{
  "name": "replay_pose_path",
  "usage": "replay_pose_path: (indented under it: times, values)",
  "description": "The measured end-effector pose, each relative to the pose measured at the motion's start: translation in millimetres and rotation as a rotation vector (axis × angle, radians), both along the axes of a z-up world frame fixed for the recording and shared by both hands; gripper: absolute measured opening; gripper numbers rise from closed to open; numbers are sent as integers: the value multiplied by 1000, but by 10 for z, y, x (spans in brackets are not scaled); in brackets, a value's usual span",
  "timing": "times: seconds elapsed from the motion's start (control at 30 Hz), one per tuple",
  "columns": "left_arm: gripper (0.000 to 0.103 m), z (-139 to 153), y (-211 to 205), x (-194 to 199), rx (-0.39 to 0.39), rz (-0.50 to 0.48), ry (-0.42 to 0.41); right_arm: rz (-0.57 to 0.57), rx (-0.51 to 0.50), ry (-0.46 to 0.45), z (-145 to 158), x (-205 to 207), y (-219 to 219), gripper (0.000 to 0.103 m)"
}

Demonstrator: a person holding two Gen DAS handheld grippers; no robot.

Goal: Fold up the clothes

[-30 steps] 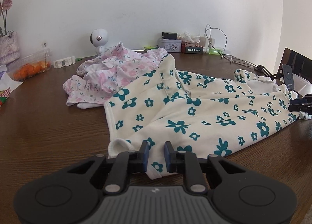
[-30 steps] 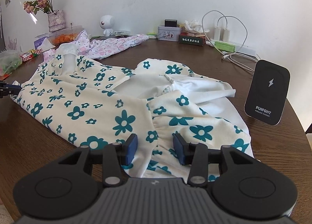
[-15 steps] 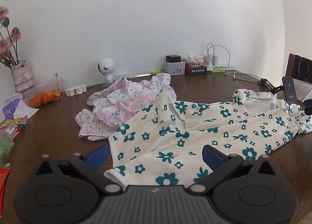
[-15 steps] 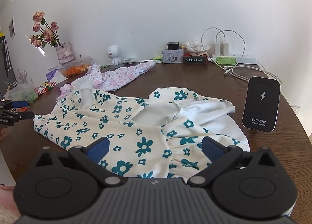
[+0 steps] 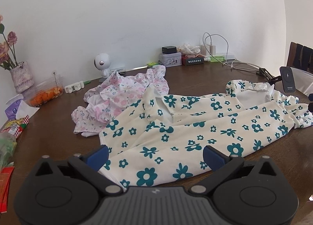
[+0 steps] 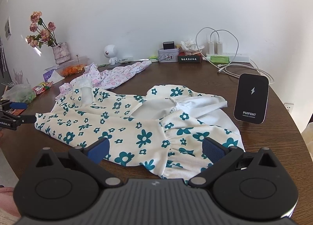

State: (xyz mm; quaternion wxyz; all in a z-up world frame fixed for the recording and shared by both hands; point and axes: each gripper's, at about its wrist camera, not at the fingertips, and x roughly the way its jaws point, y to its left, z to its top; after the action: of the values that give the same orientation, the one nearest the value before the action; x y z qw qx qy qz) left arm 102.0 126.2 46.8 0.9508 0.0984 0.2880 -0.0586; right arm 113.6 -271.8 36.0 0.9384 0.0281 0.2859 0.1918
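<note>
Two tops on the table, neither one folded up neat yet

The cream top point(image 5: 195, 127) with teal flowers is spread wide and folded over lengthwise, white lining showing at the gathered end point(image 6: 176, 105), a few wrinkles through the middle. The pink floral top point(image 5: 121, 95) sits crumpled in a heap just behind it, touching its far edge, with one end trailing off toward the wall point(image 6: 125, 72).

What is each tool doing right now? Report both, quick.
Left tool: open, holding nothing; the teal-flowered garment lies on the table beneath it.
Right tool: open, holding nothing, above the same garment.
</note>
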Motion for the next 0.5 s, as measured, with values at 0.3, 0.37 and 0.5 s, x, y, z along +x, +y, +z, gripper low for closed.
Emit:
replay_pose_path:
  times: [0.3, 0.37, 0.5]
  values:
    - [103, 230, -92, 338, 74, -58, 7, 99, -87, 13, 274, 379, -1, 103]
    - [103, 278, -90, 438, 79, -77, 11, 117, -107, 21, 321, 489, 7, 103]
    - [103, 386, -89, 761, 97, -109, 28, 156, -179, 37, 466, 816, 21, 103]
